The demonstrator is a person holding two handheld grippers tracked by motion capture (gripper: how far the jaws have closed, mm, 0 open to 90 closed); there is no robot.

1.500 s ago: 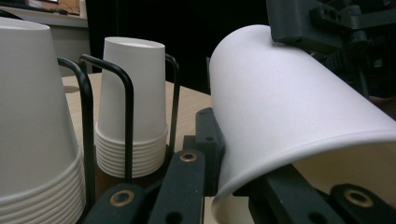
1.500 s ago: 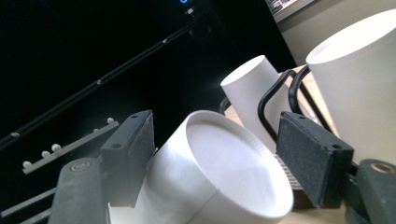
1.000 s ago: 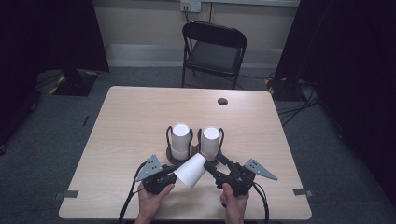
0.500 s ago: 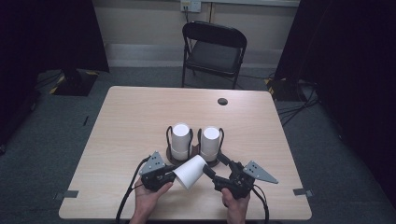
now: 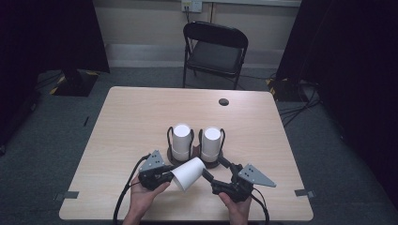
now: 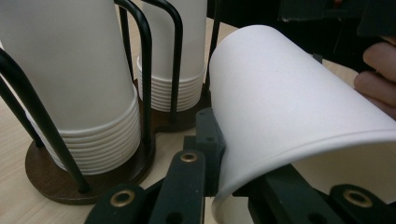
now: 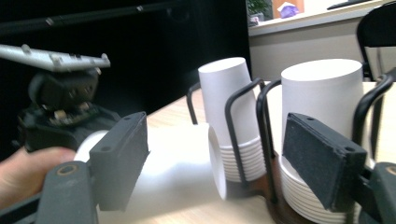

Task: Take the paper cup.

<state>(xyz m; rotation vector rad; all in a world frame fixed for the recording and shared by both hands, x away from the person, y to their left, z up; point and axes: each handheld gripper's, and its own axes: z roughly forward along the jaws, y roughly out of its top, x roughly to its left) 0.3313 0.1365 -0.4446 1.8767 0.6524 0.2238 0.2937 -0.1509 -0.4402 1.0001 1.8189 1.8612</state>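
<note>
Clamping the rim of a white paper cup (image 5: 187, 173), the left gripper (image 5: 164, 176) holds it on its side above the table (image 5: 131, 112), closed bottom pointing toward 1 o'clock in the high view. In the left gripper view the jaws pinch the cup's wall (image 6: 299, 112) at the open mouth, one jaw outside and one seemingly inside, though the inner one is partly hidden.

The right gripper (image 5: 211, 173) sits at 3 o'clock of the cup, its jaws reaching toward the cup's closed end. Its jaws stand partly apart and have just been closing a little; in the right gripper view the two pads (image 7: 119, 154) flank the gap with nothing pressed between them, the cup (image 7: 177, 172) lying beyond them at 9 o'clock.

At 12 o'clock of the held cup stands a dark wire holder (image 5: 195, 159) with two stacks of upturned white cups: the left stack (image 5: 181, 140) and the right stack (image 5: 211, 143), side by side. A black chair (image 5: 215, 51) stands beyond the table's far edge.
</note>
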